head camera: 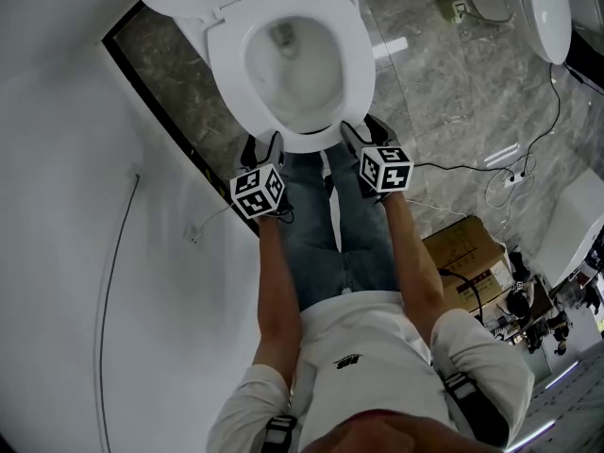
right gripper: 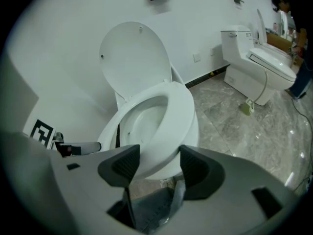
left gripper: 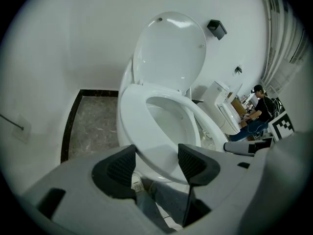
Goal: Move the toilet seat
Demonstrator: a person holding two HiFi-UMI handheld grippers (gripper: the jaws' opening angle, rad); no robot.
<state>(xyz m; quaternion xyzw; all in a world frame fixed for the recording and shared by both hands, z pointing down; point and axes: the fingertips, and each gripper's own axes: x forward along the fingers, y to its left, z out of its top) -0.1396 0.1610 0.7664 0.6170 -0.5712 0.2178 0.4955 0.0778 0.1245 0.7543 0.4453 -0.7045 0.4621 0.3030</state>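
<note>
A white toilet [head camera: 189, 17] stands with its lid [left gripper: 168, 50] up against the wall. The oval toilet seat [head camera: 354, 59] lies over the bowl. In the right gripper view a dark gap shows between the seat [right gripper: 176, 116] and the bowl rim [right gripper: 105, 129]. My left gripper [head camera: 261, 149] is at the seat's front left, jaws open. In its own view the left gripper [left gripper: 156, 164] has the seat's front edge [left gripper: 151, 153] between its pads without touching. My right gripper [head camera: 362, 138] is at the front right. It is also open [right gripper: 157, 166], and the seat's front rim reaches between its pads.
A white wall [head camera: 66, 253] with a socket [head camera: 193, 236] is close on the left. A second toilet [right gripper: 257, 62] stands on the marble floor [head camera: 444, 92] to the right, with cables [head camera: 510, 179] and a cardboard box [head camera: 462, 248]. A person [left gripper: 259, 106] sits far right. My jeans-clad legs [head camera: 330, 234] are below the grippers.
</note>
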